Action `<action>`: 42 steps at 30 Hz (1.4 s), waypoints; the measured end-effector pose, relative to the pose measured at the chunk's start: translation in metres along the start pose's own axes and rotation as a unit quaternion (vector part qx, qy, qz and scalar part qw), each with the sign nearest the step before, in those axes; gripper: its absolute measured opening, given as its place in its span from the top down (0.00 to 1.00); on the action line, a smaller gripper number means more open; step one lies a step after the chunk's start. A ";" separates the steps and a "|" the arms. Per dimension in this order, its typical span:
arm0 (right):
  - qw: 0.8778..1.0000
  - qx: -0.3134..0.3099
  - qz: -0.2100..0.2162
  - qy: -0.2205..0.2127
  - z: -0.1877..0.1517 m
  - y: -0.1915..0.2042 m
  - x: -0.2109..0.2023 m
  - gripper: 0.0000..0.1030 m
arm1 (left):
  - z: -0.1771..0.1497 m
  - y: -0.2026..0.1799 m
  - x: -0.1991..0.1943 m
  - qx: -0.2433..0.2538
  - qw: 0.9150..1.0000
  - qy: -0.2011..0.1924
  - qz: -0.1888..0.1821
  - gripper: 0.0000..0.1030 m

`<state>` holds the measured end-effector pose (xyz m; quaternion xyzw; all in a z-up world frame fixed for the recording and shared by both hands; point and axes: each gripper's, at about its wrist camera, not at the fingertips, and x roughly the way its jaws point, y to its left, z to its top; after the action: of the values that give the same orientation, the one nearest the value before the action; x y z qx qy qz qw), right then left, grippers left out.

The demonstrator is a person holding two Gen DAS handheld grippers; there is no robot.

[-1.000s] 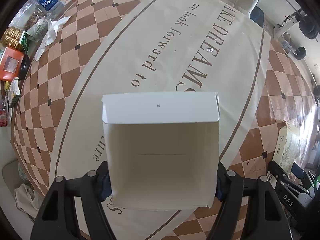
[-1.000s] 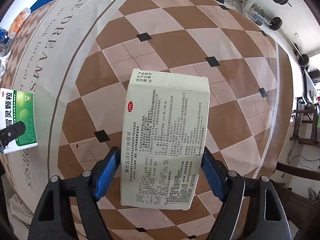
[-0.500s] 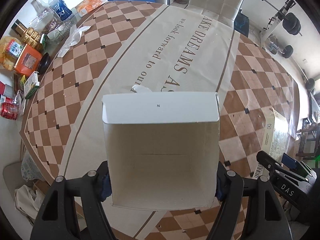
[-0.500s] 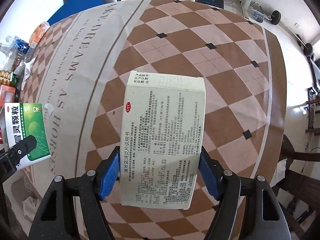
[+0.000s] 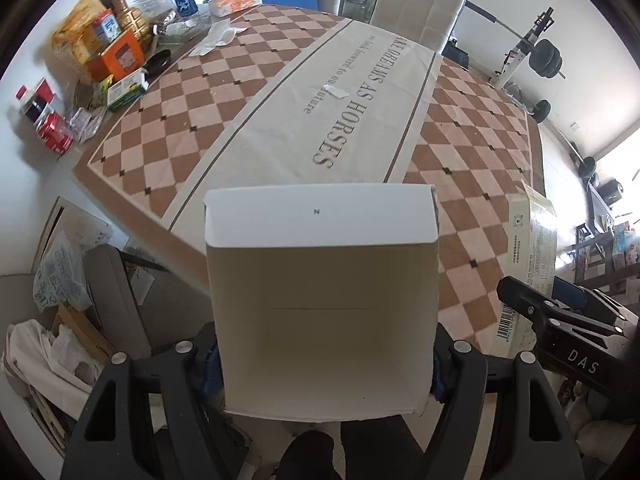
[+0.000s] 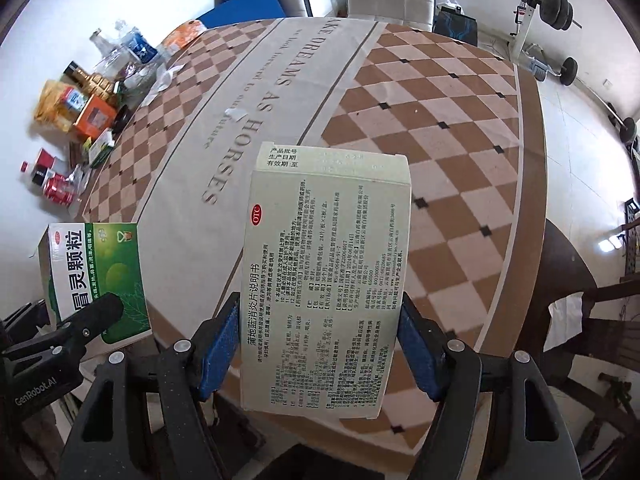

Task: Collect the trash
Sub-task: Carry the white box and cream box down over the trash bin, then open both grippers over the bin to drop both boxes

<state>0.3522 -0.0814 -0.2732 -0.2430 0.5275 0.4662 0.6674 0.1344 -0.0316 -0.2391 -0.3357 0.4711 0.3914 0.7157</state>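
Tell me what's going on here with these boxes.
A person is clearing trash off a table, with a handheld claw in each hand. The left claw is shut on an open green medicine box, its empty inside facing the camera. The right claw grips a pale printed medicine box. Both boxes are held up off the checkered tablecloth, near its edge. A small scrap of white paper lies on the cloth's centre strip, and bottles and packets crowd the far corner.
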 end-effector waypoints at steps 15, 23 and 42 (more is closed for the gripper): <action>0.990 -0.024 0.019 0.137 -0.245 0.057 0.068 0.27 | -0.172 0.090 0.126 -0.071 0.987 0.146 0.005 0.29; 0.976 -0.042 0.001 0.212 -0.325 0.036 0.239 0.27 | -0.211 0.104 0.314 -0.081 0.971 0.222 -0.021 0.29; 0.968 -0.009 0.016 0.252 -0.351 -0.009 0.461 0.00 | -0.242 0.117 0.432 -0.084 0.963 0.257 -0.006 0.00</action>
<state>0.1967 -0.2036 -0.8178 -0.3502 0.6783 0.4054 0.5029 0.0399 -0.0768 -0.7373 -0.4866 0.6024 0.3256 0.5425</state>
